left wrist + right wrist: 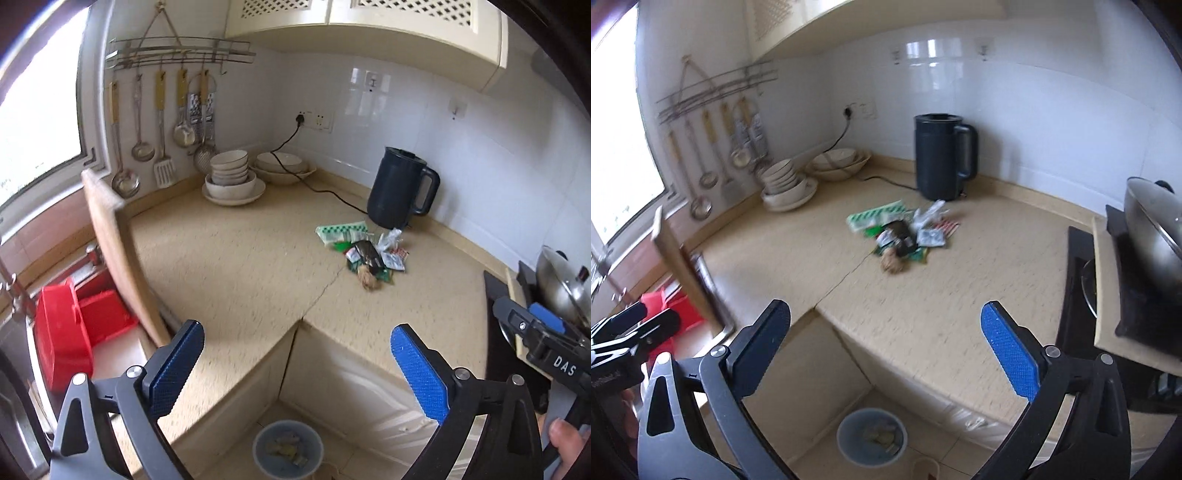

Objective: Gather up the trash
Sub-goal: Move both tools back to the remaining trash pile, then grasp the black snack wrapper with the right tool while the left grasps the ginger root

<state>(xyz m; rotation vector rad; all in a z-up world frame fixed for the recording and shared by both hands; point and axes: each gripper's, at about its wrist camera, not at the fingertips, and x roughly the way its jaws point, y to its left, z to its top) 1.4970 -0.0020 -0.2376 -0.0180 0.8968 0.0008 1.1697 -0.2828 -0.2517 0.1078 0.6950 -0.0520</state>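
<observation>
A heap of trash [364, 254] lies on the beige counter [236, 258] in front of the kettle: a green-and-white wrapper, a dark packet, small sachets and a crumpled brown scrap. The right wrist view shows the same trash heap [905, 232]. On the floor below the counter corner stands a pale blue bin [288, 448] with a few scraps inside, seen too as the bin [871, 435]. My left gripper [297, 341] hangs open and empty above the counter's front edge. My right gripper [886, 323] is open and empty too, and shows at the far right as the right gripper [532, 325].
A dark kettle [400, 192] with its cord stands by the tiled wall. Stacked bowls [231, 175] fill the back corner under hanging utensils [162, 125]. A lidded steel pan [1156, 229] sits on the stove at right. A wooden board [118, 258] and red basket [74, 332] are by the sink.
</observation>
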